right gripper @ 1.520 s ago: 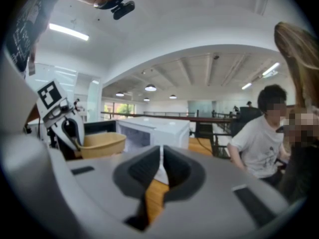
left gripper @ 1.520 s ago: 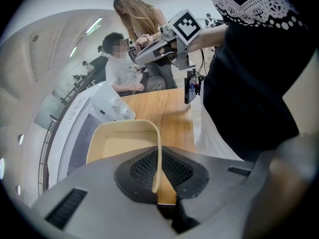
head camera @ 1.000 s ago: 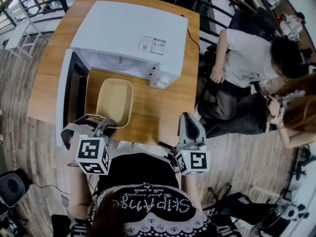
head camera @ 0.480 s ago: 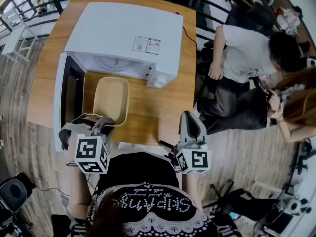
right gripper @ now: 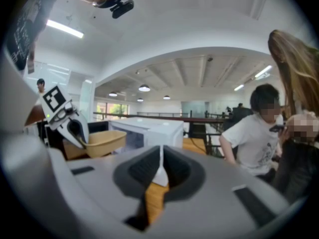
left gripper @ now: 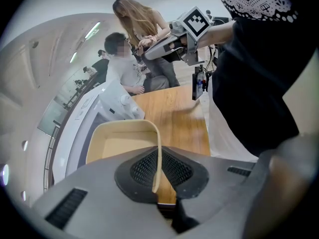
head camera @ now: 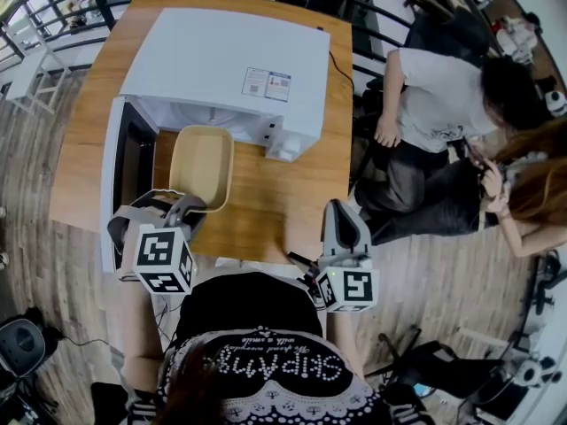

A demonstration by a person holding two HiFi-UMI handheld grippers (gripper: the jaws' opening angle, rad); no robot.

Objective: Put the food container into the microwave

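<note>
- Head view: my left gripper (head camera: 190, 209) pinches the near rim of the food container (head camera: 202, 159), whose far end is at the mouth of the microwave (head camera: 226, 60); door (head camera: 113, 180) wide open on the left, bare table (head camera: 292, 193) on the right.
- Left gripper view: jaws clamped on the thin wall; it looks light, stiff and slick; keep it level.
- Right gripper view: my right gripper (right gripper: 160, 171) is closed and empty, well apart.

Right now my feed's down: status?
Left hand-held gripper shut on food container; right hand-held gripper shut, empty. Container at open microwave mouth. Path clear.
</note>
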